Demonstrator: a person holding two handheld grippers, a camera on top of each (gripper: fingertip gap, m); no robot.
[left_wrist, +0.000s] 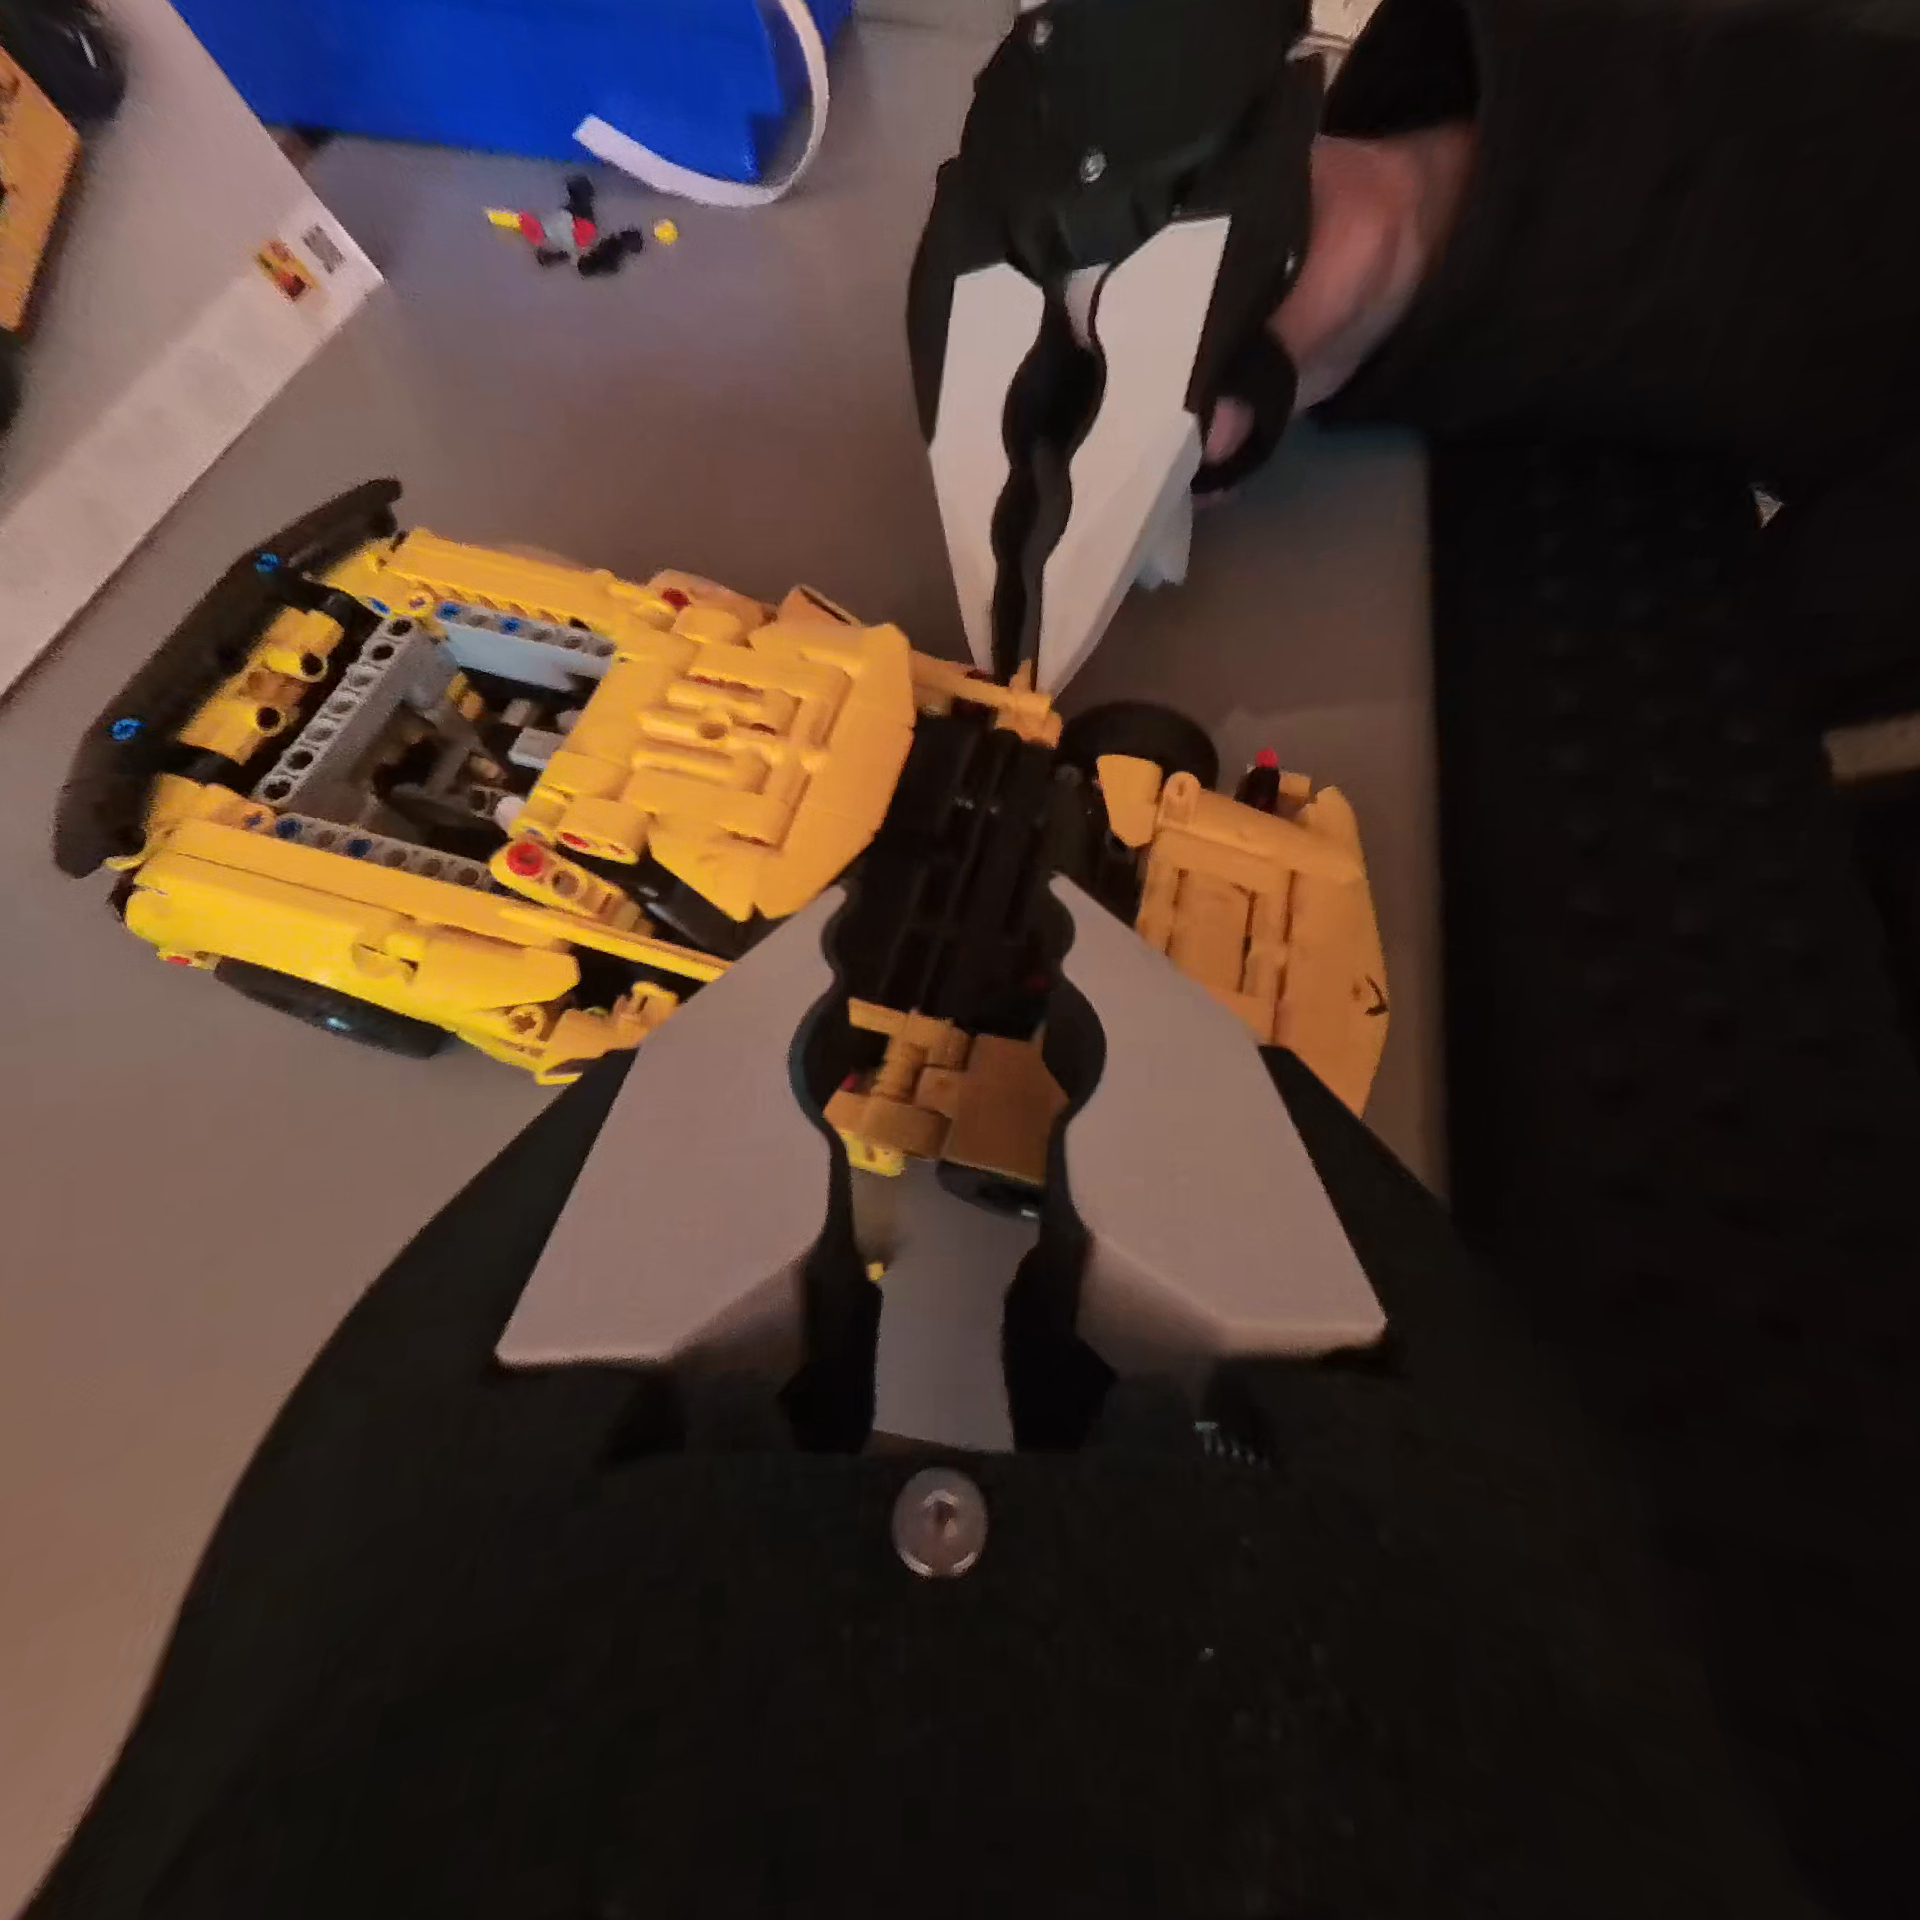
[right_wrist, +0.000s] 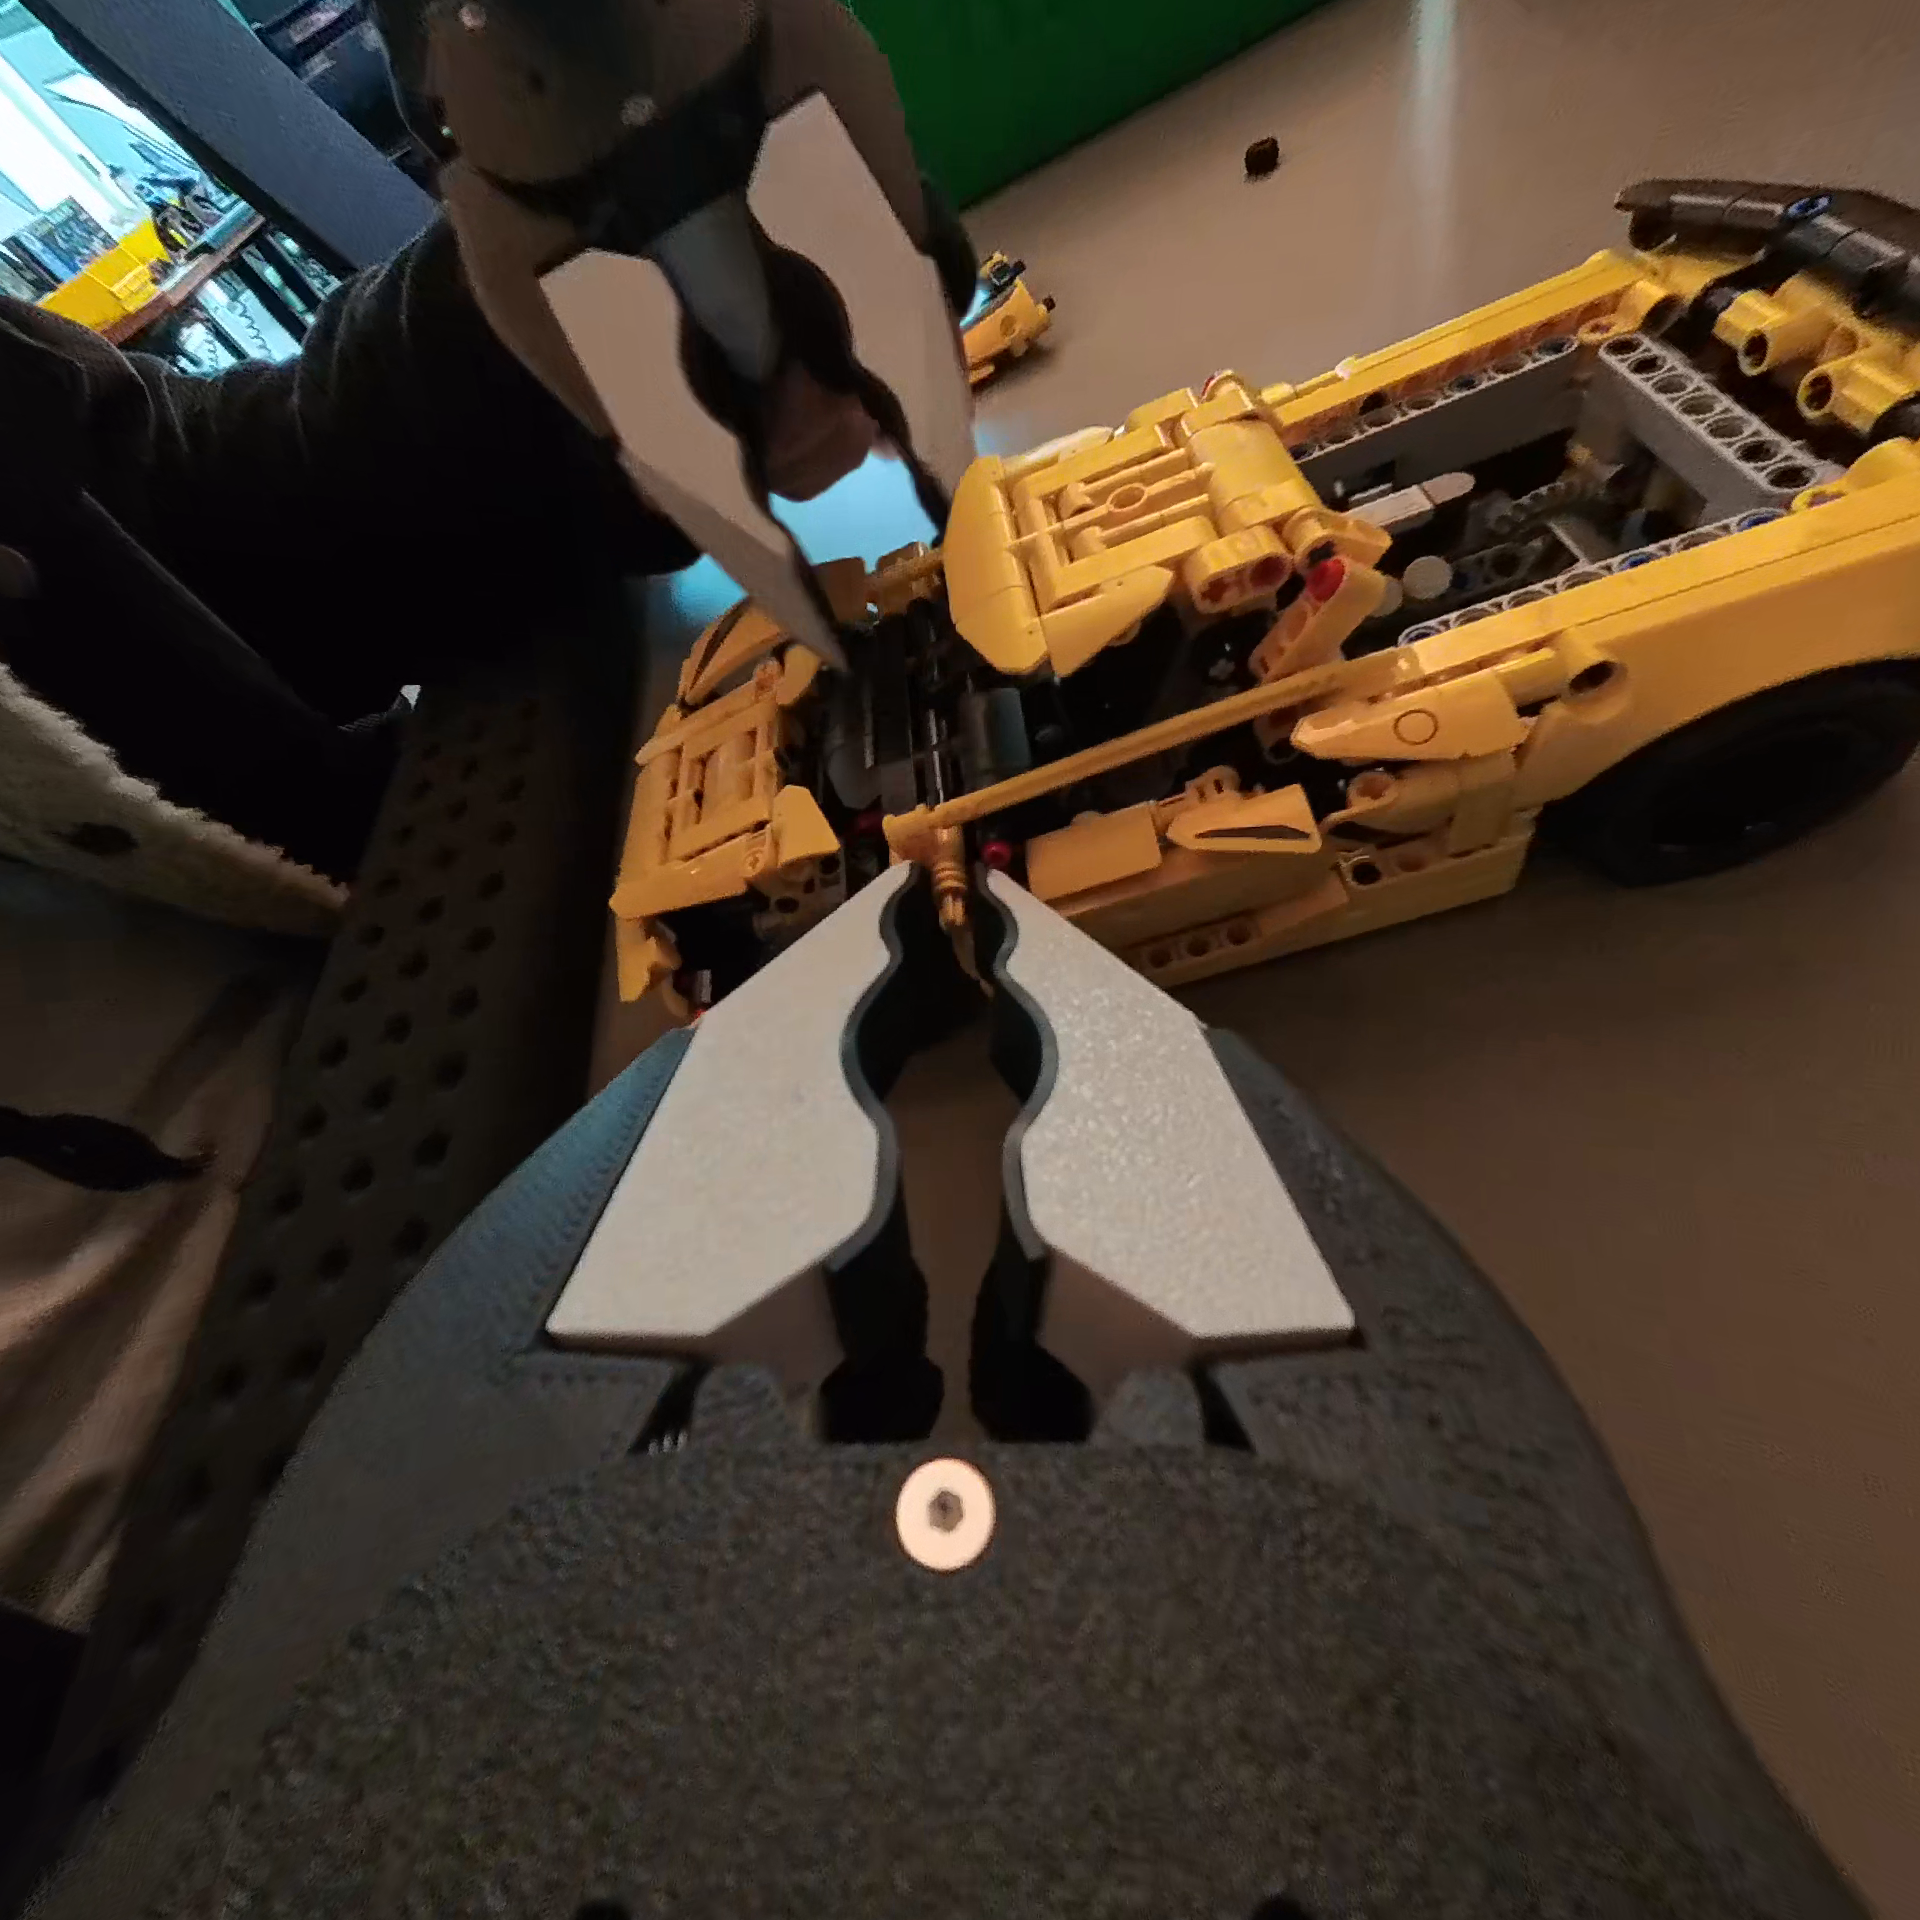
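So there's a big yellow brick-built sports car (left_wrist: 582, 790) sitting on a grey table (left_wrist: 312, 1247), roof and hood panels half done and the grey beam frame at the back open to view. It's parked flat on its wheels, which I'd guess is so both tools can push on it without it rolling.

Going left to right: far left is a white booklet (left_wrist: 187, 395) lying out of the way, then a little pile of loose red, black and yellow pieces (left_wrist: 582, 234) up near a blue bag (left_wrist: 499, 73), well apart from the car.

In the middle, the left gripper (left_wrist: 951, 914) is spread apart, straddling the black cockpit section (left_wrist: 966, 831). It looks like it's bracing the body; I can't tell if it's actually squeezing.

To the right, the right gripper (right_wrist: 948, 883) has its jaws pinched together on a thin yellow rod piece (right_wrist: 951, 894) at the car's side by the windshield pillar, presumably to seat or steer it.
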